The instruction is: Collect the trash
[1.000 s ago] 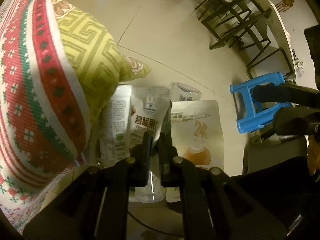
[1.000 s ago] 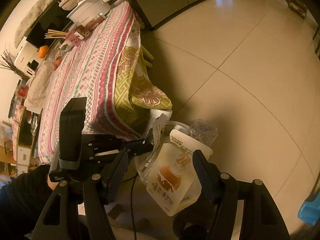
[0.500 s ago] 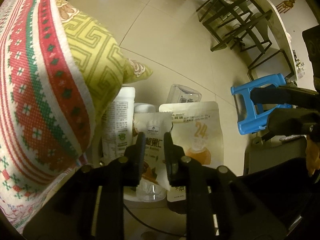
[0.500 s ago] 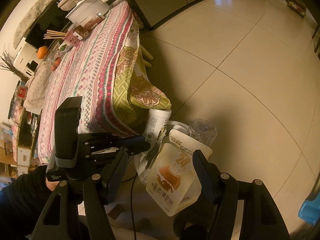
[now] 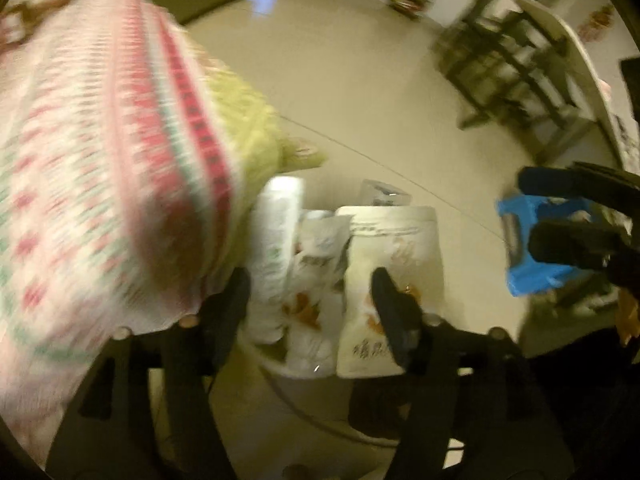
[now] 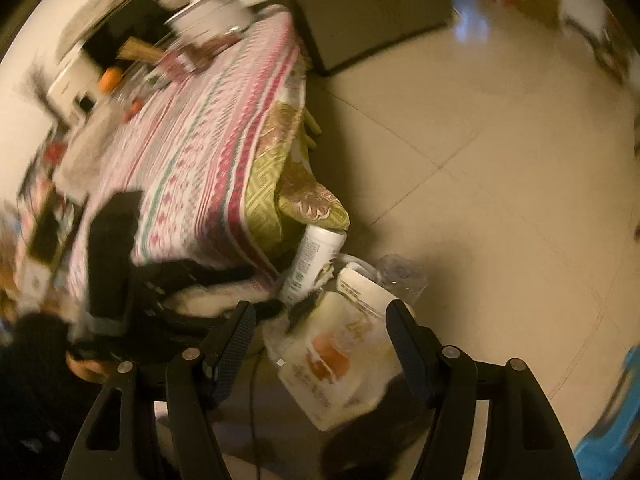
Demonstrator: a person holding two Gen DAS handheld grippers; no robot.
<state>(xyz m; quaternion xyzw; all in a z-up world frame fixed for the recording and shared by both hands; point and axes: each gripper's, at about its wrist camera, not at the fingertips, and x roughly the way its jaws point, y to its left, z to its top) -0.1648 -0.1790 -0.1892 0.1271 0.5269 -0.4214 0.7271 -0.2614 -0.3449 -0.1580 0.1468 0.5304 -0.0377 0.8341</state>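
Note:
A white trash bin (image 5: 304, 372) on the floor by the table corner is stuffed with packaging. It holds a white bottle (image 5: 276, 240), a small nut pouch (image 5: 316, 264), a large white pouch with an orange picture (image 5: 394, 272) and a clear plastic bottle (image 5: 384, 194). My left gripper (image 5: 310, 300) is open and empty, just above the bin. My right gripper (image 6: 320, 336) is open and empty above the same bin; the large pouch (image 6: 344, 352) shows between its fingers, the white bottle (image 6: 316, 264) beyond. The left gripper (image 6: 280, 308) also shows in the right wrist view. Both views are blurred.
A table with a striped red, pink and green cloth (image 6: 192, 160) stands left of the bin, its yellow-green corner (image 6: 304, 204) hanging over it. A blue plastic stool (image 5: 532, 248) stands to the right. Dark chairs (image 5: 512, 60) stand further off. A cable (image 6: 254, 392) runs on the tiled floor.
My left gripper opened and let go of the small nut pouch, which now sits in the bin. Both grippers have lifted and the views have swung upward.

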